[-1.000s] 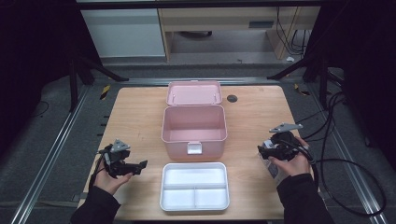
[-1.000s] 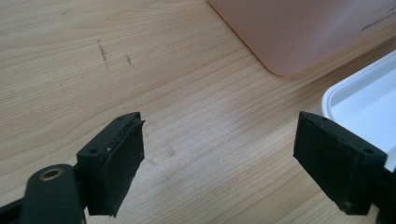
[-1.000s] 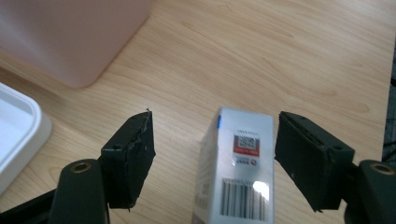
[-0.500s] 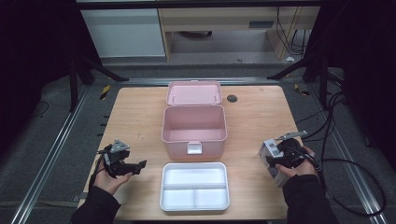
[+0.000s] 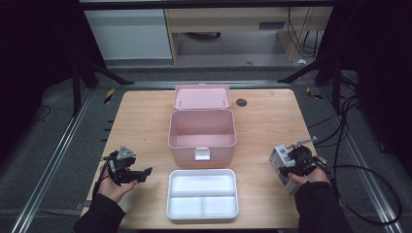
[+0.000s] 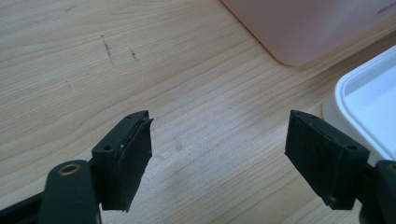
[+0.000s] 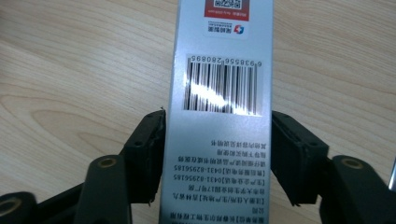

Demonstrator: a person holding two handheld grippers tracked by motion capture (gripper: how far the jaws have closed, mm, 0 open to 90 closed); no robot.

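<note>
- The right gripper (image 7: 217,154) is clamped across a slim silver carton (image 7: 219,93), one jaw pressed on each long side, with the barcode face turned up to its camera.
- From above, the carton (image 5: 281,160) sits to the right of the pink box (image 5: 202,133), well apart from it and near the counter's (image 5: 141,121) right edge. I cannot tell whether it rests on the wood or is just off it.
- The carton's long axis runs straight out from the right gripper, its far end pointing away from the hand. Seen from above it looks raised and tilted, its top leaning toward the pink box.
- The left gripper (image 5: 138,174) hovers left of the pink box with its jaws wide apart and nothing between them; in its own view, bare wood lies under the left gripper (image 6: 219,158).
- The pink box stands open, its lid (image 5: 202,96) lying behind it; the white divided tray (image 5: 202,194) sits just in front of it.
- My guess is the carton is bound for the pink box or the tray. To do it well, I'd keep the squeeze steady on the long sides, since a thin carton may dent or twist.
- I'd lift clear of the counter first, then turn the long axis to match the pink box's longer side before lowering.
- The grip sits near the carton's lower end, so the free end could swing; slow travel would help.
</note>
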